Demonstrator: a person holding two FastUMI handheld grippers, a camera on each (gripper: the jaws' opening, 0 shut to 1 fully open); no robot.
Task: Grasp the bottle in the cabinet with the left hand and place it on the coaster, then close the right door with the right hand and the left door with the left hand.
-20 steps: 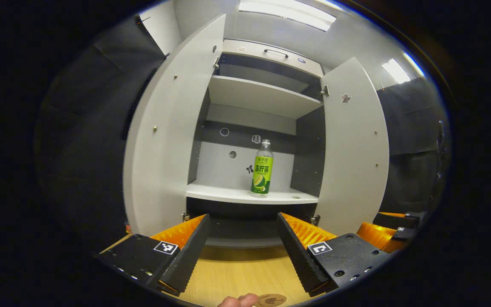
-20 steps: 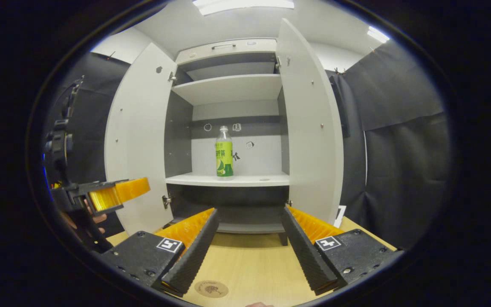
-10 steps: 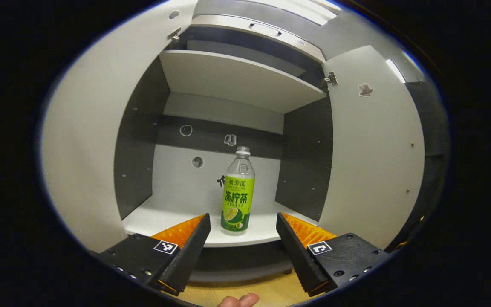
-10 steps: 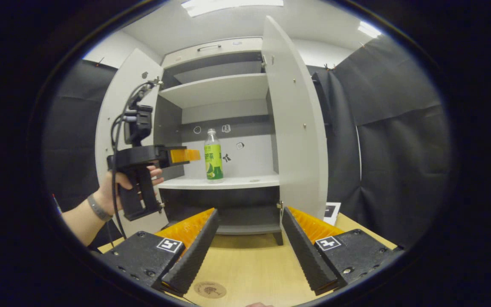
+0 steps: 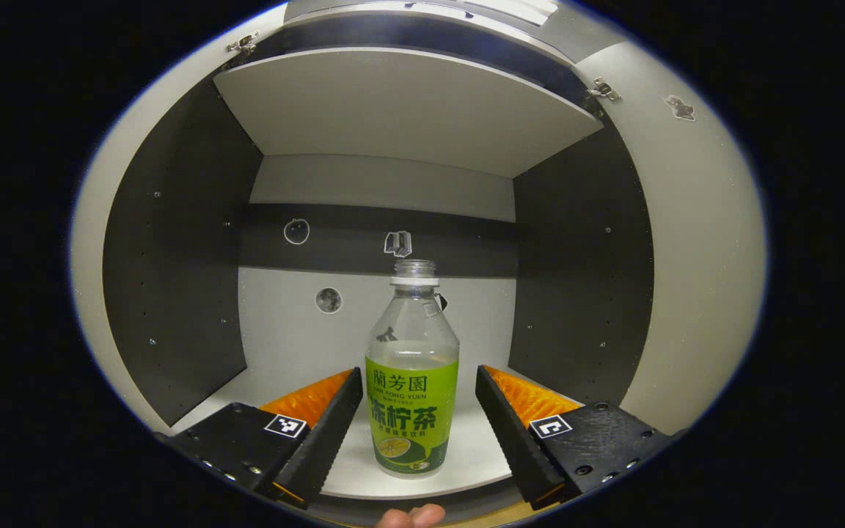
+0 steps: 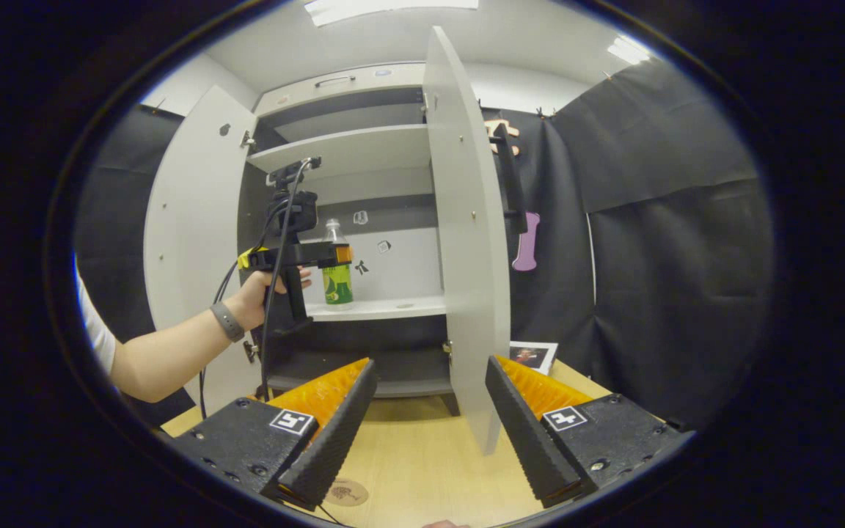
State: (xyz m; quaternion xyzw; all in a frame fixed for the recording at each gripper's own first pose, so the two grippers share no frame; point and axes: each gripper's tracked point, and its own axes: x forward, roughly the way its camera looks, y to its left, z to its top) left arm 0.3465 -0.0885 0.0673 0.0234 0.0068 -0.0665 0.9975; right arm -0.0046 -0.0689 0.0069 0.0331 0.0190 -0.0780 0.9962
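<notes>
We are holding the left gripper (image 5: 416,396) inside the cabinet (image 5: 173,242), its jaws spread wide. The bottle (image 5: 412,381) is standing upright on the shelf (image 5: 466,458) between the two fingers, nearer the fingertips than the gripper body, with a gap showing on each side, so neither finger is touching it. In the right gripper view, we are seeing the same left gripper (image 6: 342,254) level with the bottle (image 6: 337,265) and overlapping its middle, with our hand (image 6: 261,293) wrapped around the handle.

We are keeping the right gripper (image 6: 428,392) low over the table (image 6: 422,462), its jaws parted and holding nothing. The right door (image 6: 463,242) is standing open, its edge rising just beyond the gap between these jaws. The left door (image 6: 188,242) is open too, beyond the left finger. The coaster (image 6: 344,492) is lying on the table just ahead of the left fingertip.
</notes>
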